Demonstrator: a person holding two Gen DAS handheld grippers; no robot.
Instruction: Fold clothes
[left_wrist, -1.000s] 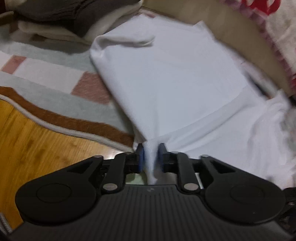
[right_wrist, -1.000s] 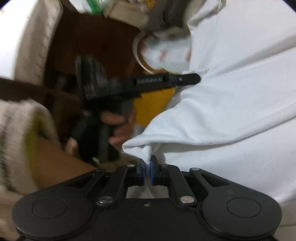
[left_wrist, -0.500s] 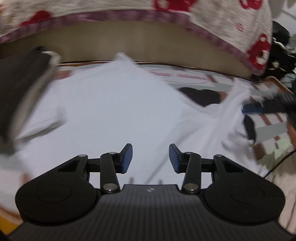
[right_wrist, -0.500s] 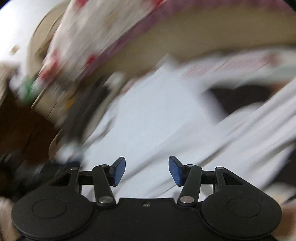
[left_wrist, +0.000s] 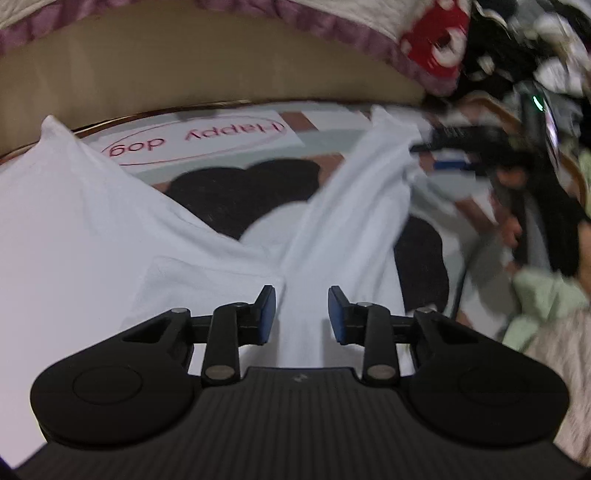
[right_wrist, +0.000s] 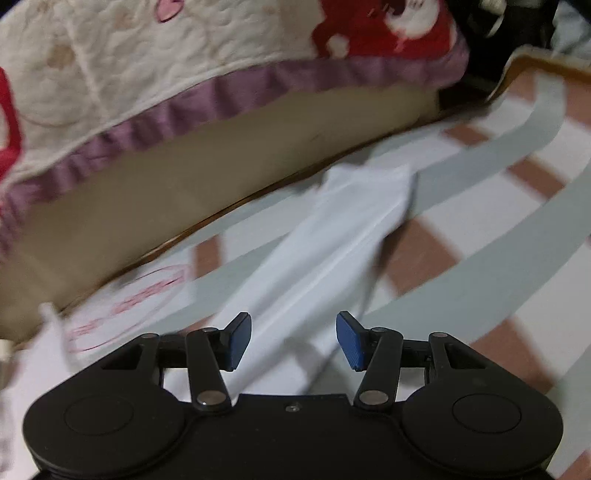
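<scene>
A white T-shirt (left_wrist: 85, 229) lies spread on a patterned rug (left_wrist: 229, 162). One long white part of it (left_wrist: 354, 206) runs away to the right. My left gripper (left_wrist: 302, 314) hovers open just above the shirt's white cloth, nothing between its blue pads. In the right wrist view the same white strip (right_wrist: 332, 240) stretches across the rug, and my right gripper (right_wrist: 293, 341) stands open over its near end. The other gripper, held by a hand (left_wrist: 513, 206), shows blurred at the right of the left wrist view.
A bed base (right_wrist: 184, 192) with a quilted red, white and purple cover (right_wrist: 184, 74) borders the rug at the back. The rug carries a black shape (left_wrist: 236, 192) and a "Happy dog" label. Dark clutter (left_wrist: 524, 44) and green cloth (left_wrist: 546, 295) lie at the right.
Both grippers were shut on the white shirt a second ago and have since let go and opened. Both views have swung toward the bed, and the shirt now lies on the rug.
</scene>
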